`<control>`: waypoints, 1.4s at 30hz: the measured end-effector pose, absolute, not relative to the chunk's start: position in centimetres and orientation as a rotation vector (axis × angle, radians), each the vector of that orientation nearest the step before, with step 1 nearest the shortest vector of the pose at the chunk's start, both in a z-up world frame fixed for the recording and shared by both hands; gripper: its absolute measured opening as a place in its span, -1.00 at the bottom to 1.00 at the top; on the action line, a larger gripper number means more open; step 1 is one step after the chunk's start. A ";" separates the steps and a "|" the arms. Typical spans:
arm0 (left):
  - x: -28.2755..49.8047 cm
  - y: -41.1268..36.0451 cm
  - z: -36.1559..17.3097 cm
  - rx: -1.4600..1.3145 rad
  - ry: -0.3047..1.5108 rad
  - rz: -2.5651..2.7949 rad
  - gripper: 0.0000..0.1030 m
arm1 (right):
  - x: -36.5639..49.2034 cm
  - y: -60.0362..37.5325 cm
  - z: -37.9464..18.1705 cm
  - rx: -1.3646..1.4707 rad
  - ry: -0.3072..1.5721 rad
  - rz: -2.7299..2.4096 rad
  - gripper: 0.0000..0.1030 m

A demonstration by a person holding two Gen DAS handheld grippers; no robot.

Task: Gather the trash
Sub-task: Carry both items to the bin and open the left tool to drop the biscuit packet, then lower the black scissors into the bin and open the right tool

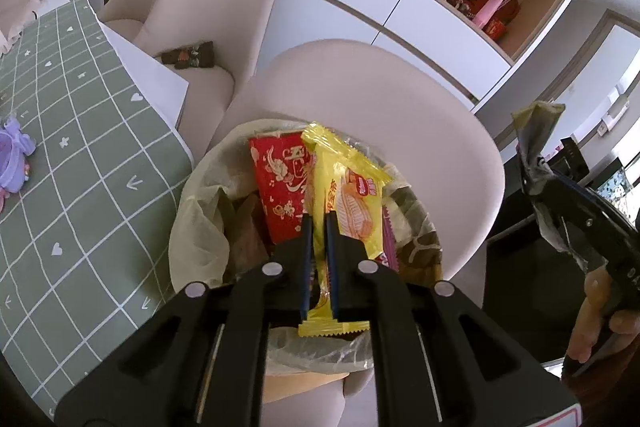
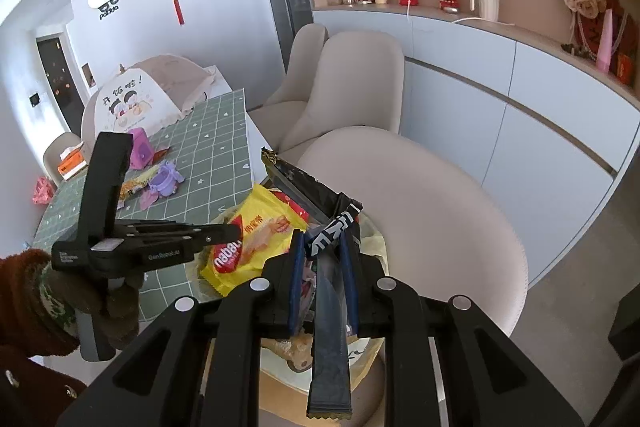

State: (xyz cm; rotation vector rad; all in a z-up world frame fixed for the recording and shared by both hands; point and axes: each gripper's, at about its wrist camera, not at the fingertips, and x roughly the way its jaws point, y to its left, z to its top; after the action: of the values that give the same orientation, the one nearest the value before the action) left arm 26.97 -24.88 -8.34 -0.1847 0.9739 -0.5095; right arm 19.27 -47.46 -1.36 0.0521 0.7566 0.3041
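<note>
Closest to me, both sets of jaws are nearly shut on trash I mean to drop: left gripper (image 1: 317, 223) pinches a yellow wafer wrapper (image 1: 344, 203) — right gripper (image 2: 323, 247) pinches a dark wrapper (image 2: 320, 227). Just beyond and below them waits the lined bin (image 1: 192, 215); further left, the counter (image 1: 80, 147) holds more litter.

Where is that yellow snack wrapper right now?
The yellow wrapper is pinched in the left gripper, held just over the lined trash bin on the beige chair, beside the red packet.
</note>
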 end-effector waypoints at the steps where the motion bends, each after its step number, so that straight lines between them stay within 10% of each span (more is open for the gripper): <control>1: 27.0 -24.9 -8.5 -0.190 0.979 -0.513 -0.86 | 19.2 -47.5 -1.5 0.056 0.757 0.306 -0.64; 8: 26.5 -24.0 -8.4 -0.220 0.990 -0.532 -0.47 | 19.1 -47.2 -2.2 0.075 0.764 0.315 -0.64; 42: 19.5 -4.4 -4.2 -0.278 0.921 -0.259 -0.35 | 24.2 -37.0 -13.0 0.119 1.011 0.316 -0.62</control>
State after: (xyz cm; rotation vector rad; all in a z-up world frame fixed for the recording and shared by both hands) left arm 19.48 -4.41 -4.25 -0.2783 0.9213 -0.2588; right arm 24.22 -37.01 -12.96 0.1188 1.0114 0.3155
